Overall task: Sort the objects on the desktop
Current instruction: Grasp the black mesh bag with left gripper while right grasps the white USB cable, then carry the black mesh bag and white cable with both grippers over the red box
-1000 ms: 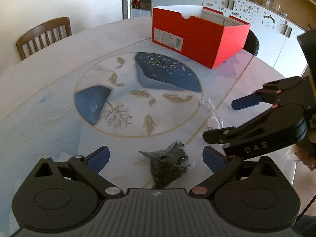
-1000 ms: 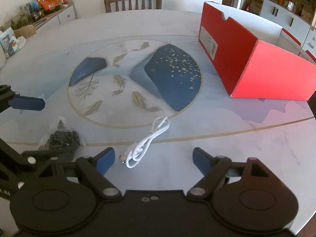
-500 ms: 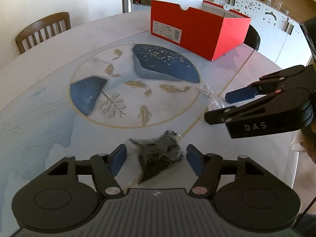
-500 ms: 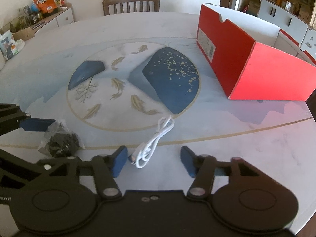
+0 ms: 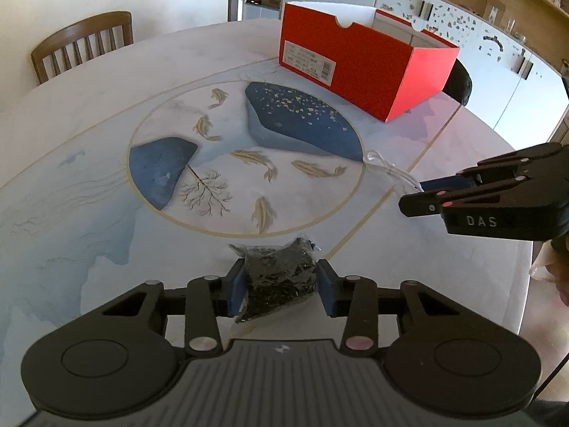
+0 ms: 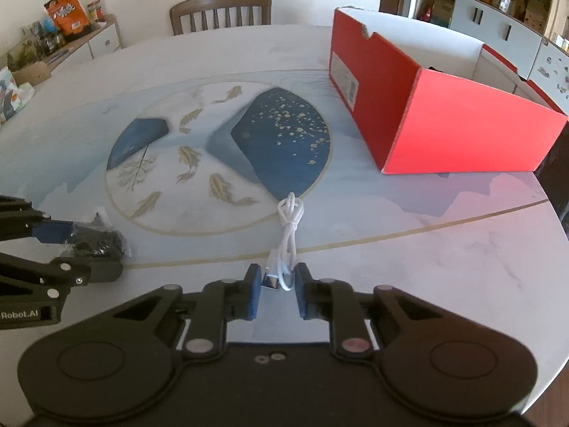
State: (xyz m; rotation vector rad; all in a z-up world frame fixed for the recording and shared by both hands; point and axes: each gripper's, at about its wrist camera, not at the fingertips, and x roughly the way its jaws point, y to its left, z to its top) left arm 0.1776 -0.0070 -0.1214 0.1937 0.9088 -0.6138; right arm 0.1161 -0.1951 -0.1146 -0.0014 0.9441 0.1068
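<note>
A wooden chair (image 6: 220, 10) stands behind the table (image 6: 444, 267); white cabinets (image 5: 444, 17) beyond.

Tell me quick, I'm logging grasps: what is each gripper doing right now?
Left gripper: closed on the black bag.
Right gripper: closed on the plug end of the white cable.

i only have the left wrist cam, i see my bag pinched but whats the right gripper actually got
Observer: In the right wrist view, the right gripper is closed around the plug end of the white usb cable.
Operator: is the rest of the cable off the table
Observer: No, its bundled loop lies on the table ahead of the fingers.
Operator: anything in the red box
Observer: The red box is open on top; its floor is hidden, only white inner walls show.
</note>
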